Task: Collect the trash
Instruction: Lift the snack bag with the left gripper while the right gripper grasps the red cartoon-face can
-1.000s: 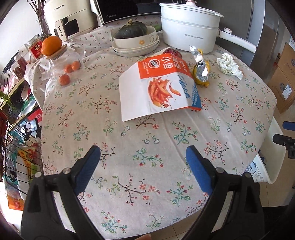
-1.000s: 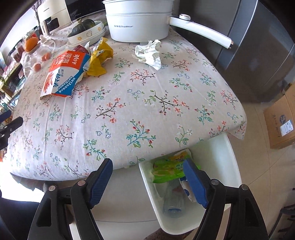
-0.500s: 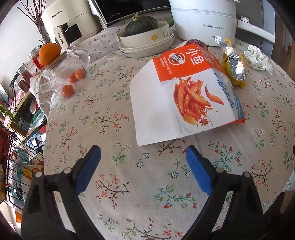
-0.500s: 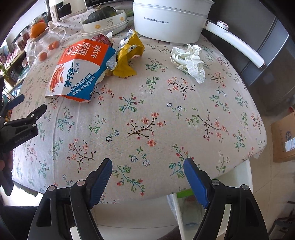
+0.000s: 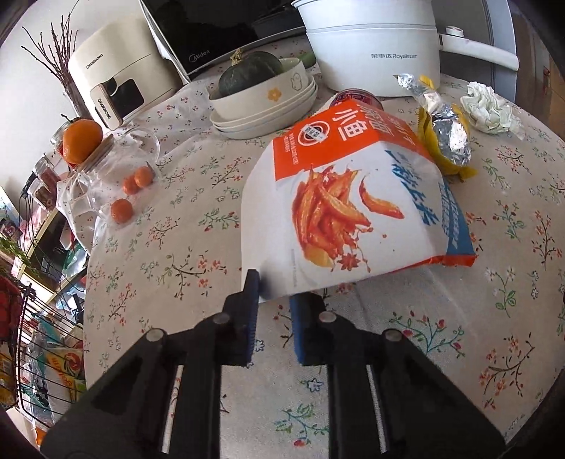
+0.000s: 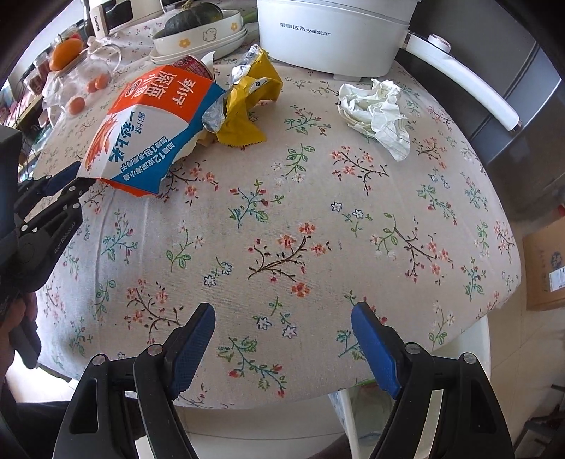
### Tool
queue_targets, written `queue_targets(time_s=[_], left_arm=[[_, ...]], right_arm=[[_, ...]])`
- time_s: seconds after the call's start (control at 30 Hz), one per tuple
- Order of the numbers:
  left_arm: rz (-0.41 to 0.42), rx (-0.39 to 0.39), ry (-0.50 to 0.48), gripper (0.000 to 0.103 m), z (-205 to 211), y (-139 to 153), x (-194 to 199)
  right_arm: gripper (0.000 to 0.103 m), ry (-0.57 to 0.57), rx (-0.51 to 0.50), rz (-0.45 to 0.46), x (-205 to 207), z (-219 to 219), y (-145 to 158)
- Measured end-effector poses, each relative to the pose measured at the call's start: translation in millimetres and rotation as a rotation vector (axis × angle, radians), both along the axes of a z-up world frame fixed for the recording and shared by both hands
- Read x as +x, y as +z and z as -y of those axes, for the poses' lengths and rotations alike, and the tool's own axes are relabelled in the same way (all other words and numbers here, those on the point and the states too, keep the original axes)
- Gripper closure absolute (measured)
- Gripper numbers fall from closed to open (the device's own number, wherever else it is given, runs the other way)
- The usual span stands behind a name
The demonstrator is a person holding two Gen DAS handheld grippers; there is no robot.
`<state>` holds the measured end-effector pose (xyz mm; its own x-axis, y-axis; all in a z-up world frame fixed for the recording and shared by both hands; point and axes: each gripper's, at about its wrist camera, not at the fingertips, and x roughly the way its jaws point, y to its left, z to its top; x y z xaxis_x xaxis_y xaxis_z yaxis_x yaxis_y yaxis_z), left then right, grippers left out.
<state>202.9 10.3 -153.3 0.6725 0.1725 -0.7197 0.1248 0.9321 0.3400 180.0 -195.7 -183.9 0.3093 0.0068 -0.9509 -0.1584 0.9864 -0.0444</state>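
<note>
Left gripper now pinched on the near bottom corner of the large white-and-orange snack bag printed with red fish strips; half a second ago spread wide and short of the bag, with bare cloth between the blue pads. Jaws drawn nearly together, only the thin bag edge between them. Means, by the look of it, a grasp just made and a lift ready to follow. Seen from the right wrist, same black gripper meeting the bag's lower corner at the table's left side.

Bag lying flat across the middle of the round table under a floral tablecloth, far end resting against a crumpled yellow foil-lined wrapper and overlapping a red-topped can. Crumpled white tissue apart to the right, near the white electric pot.

Right gripper spread wide, holding nothing, poised above the near table edge; advanced over the cloth from a second ago, when positioned above the white bin, now only a sliver of white rim below the table edge.

Likely remaining: bag to bin, then wrapper, can and tissue.
</note>
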Motion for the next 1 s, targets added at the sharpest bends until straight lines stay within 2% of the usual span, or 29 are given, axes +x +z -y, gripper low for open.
queue_targets(time_s=[0.07,0.13,0.4,0.67,0.9,1.0], left_arm=[[0.007,-0.013,0.014,0.098,-5.7,5.0,0.0],[0.004,-0.028,0.036,0.101,-14.0,9.4,0.0],[-0.012,-0.052,0.109,0.102,-52.5,25.9,-13.5],[0.013,-0.017,0.199,0.102,-99.6,40.4,-30.6],[0.01,-0.026,0.22,0.102,-117.8,42.3,-33.3],[0.007,-0.03,0.213,0.102,-117.9,41.5,-32.6]], right_arm=[[0.022,0.002,-0.005,0.002,1.1,-1.0,-0.7],[0.022,0.001,-0.007,0.002,2.1,-2.0,-1.3],[0.022,0.048,-0.014,0.021,5.4,-21.7,-1.3],[0.022,0.056,0.022,0.046,24.9,-50.1,0.3],[0.022,0.011,0.02,0.086,54.6,-62.6,-0.5],[0.022,-0.019,0.055,0.094,69.5,-58.5,2.6]])
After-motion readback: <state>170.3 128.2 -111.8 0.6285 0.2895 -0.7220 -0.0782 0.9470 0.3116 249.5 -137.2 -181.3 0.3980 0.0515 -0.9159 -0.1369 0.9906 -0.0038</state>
